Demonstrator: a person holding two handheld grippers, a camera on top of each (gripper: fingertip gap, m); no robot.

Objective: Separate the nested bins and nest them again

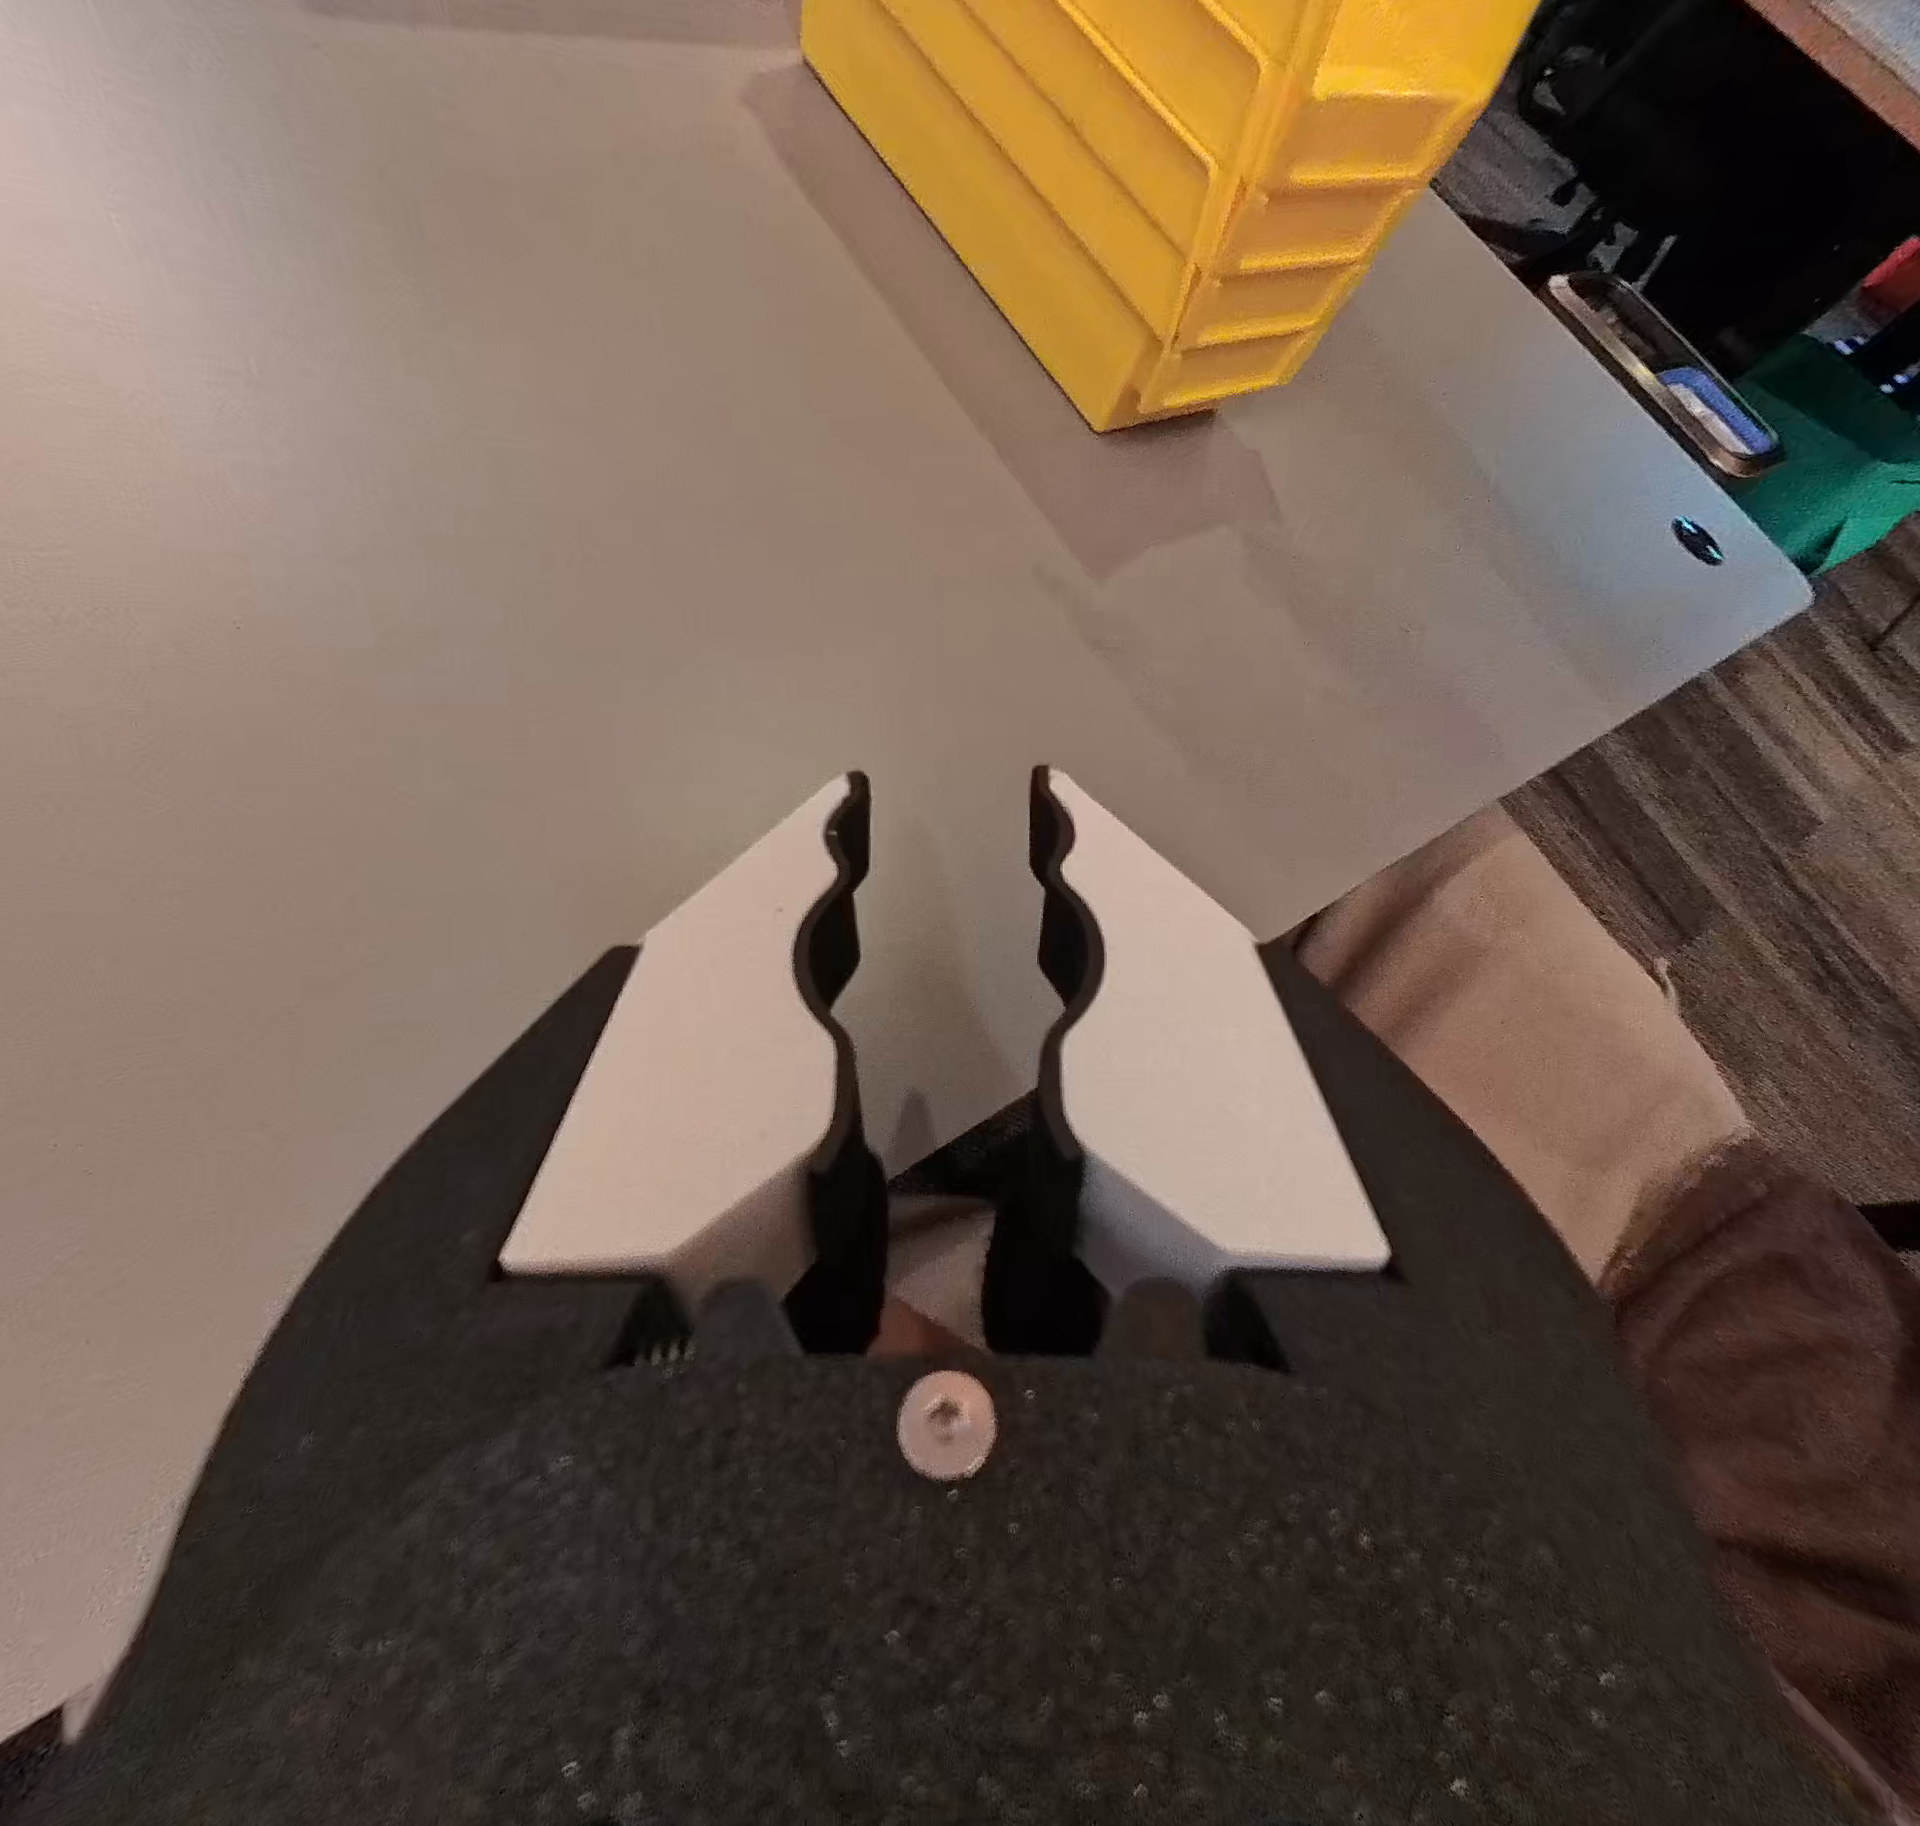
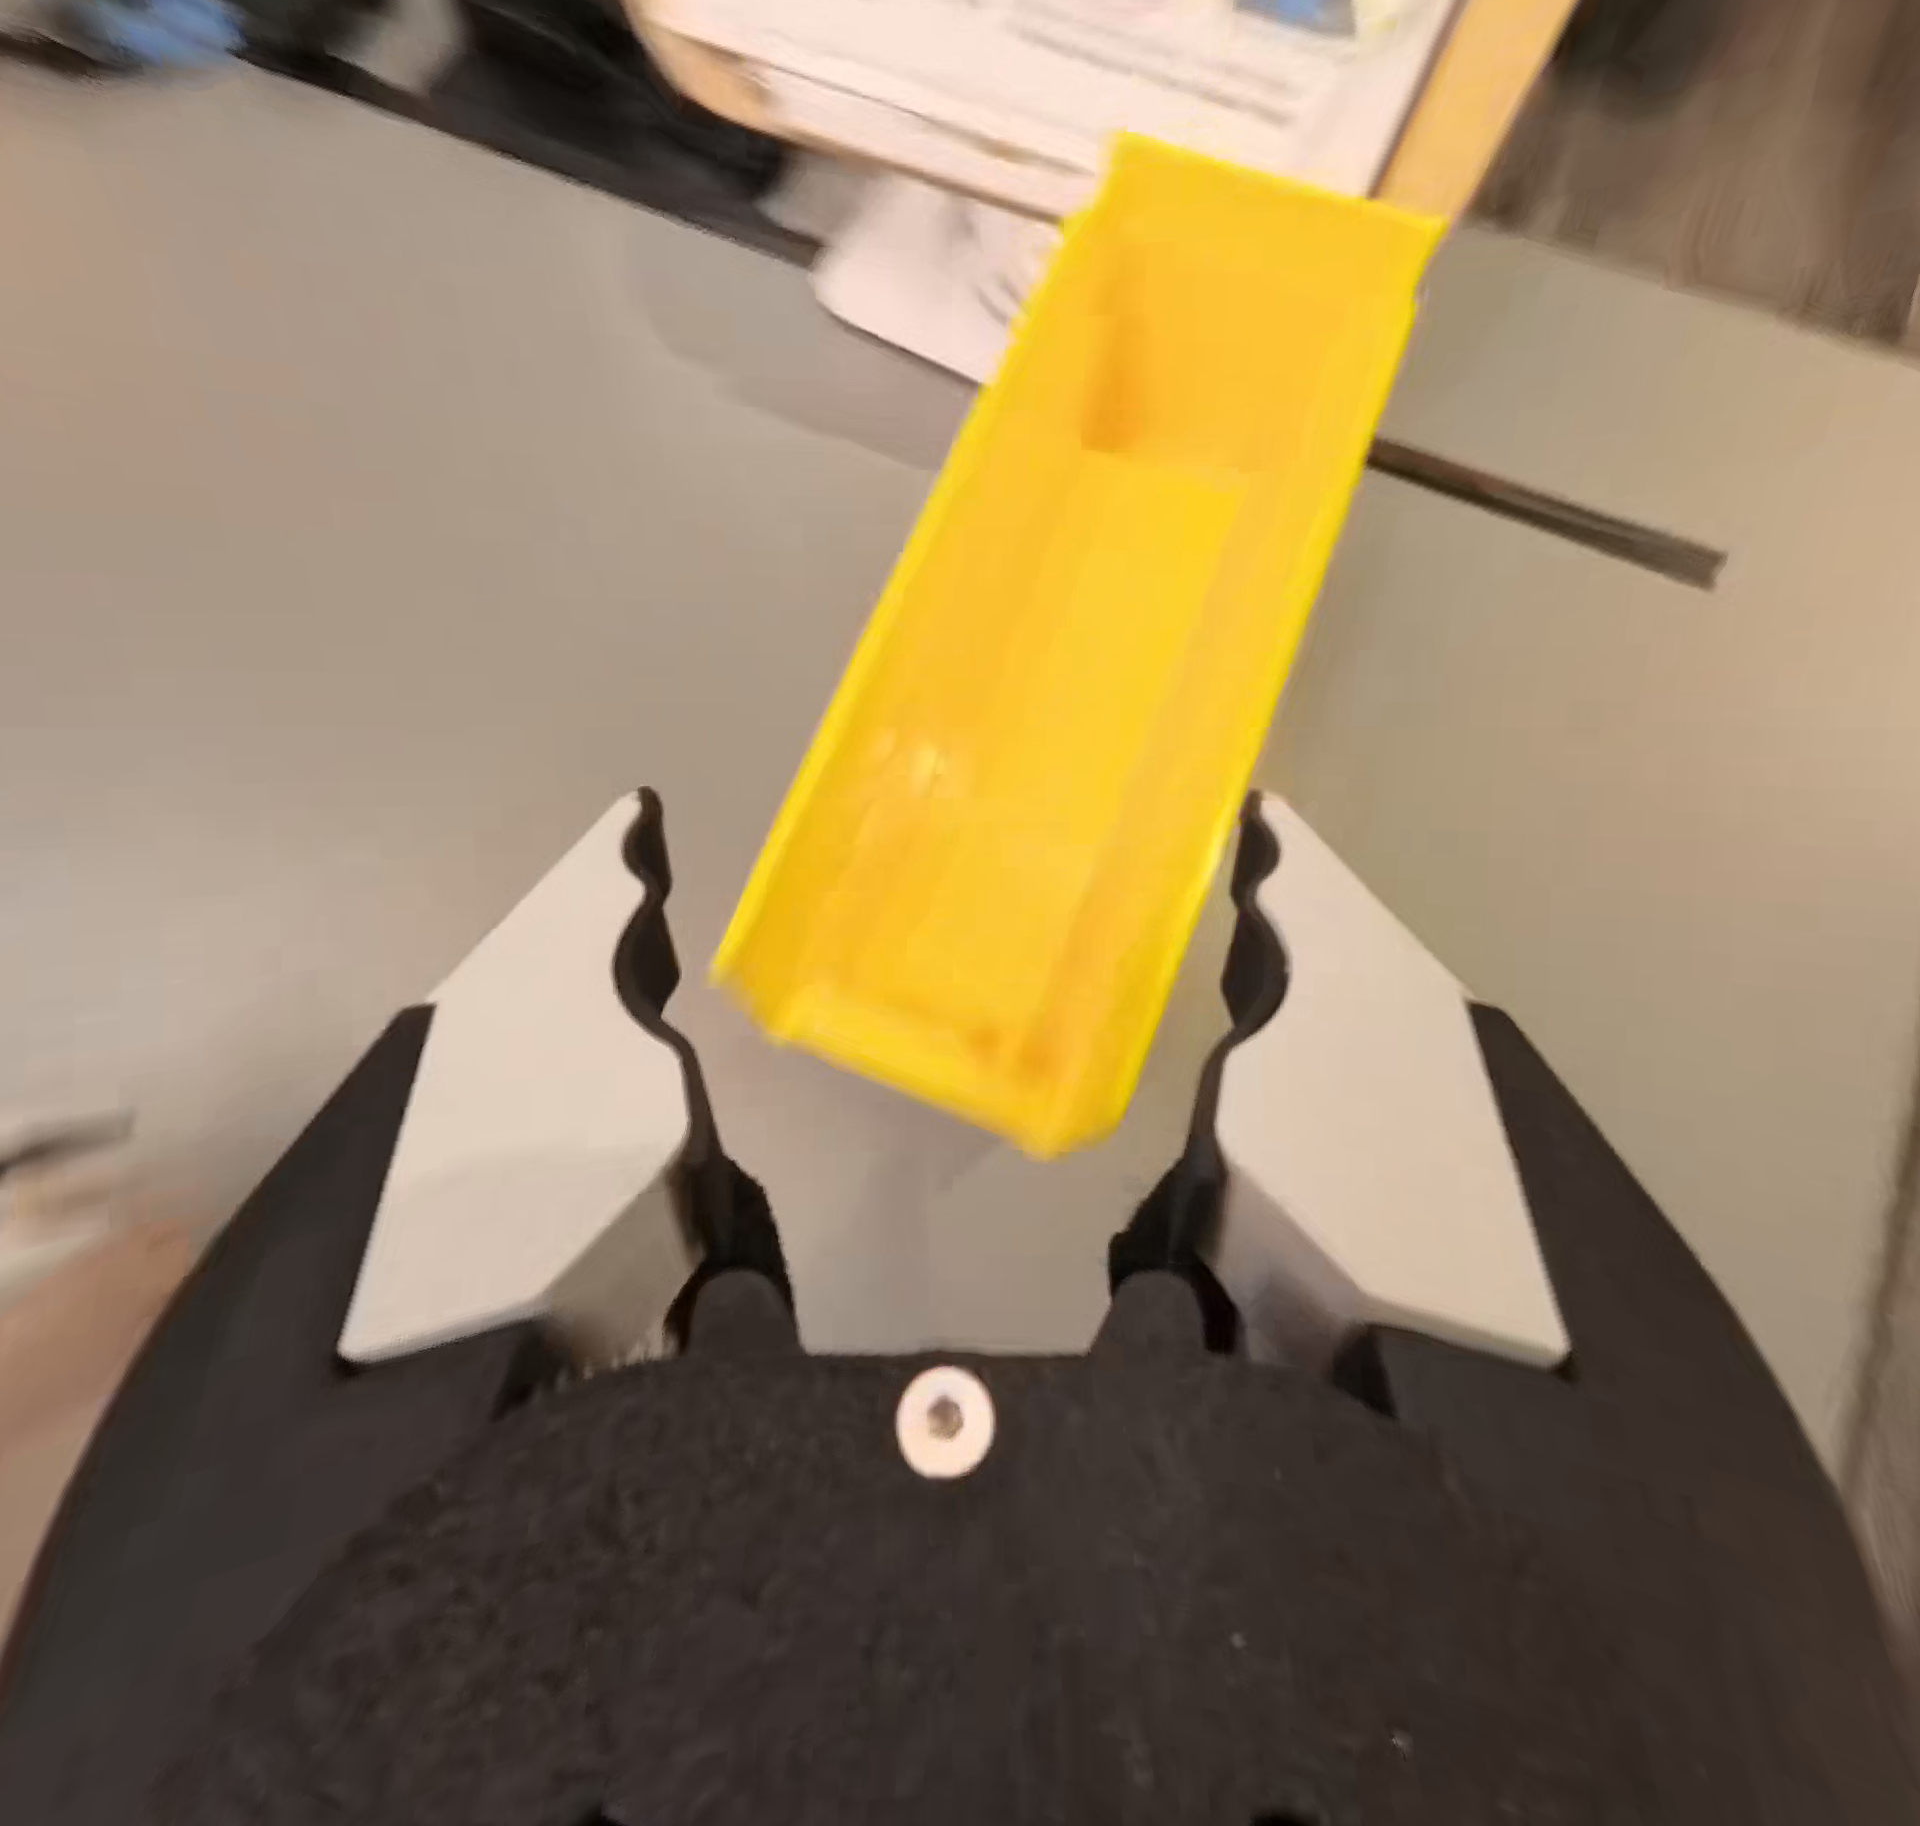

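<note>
Grey table (image 2: 312, 529); yellow bin (image 2: 1060, 654) just beyond spread right tool (image 2: 951, 810).

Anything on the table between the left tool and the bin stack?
Nothing visible. In the left wrist view, bare grey table runs from the open left tool up to the yellow stack, which stands ahead and to the right. The tool holds nothing.
</note>
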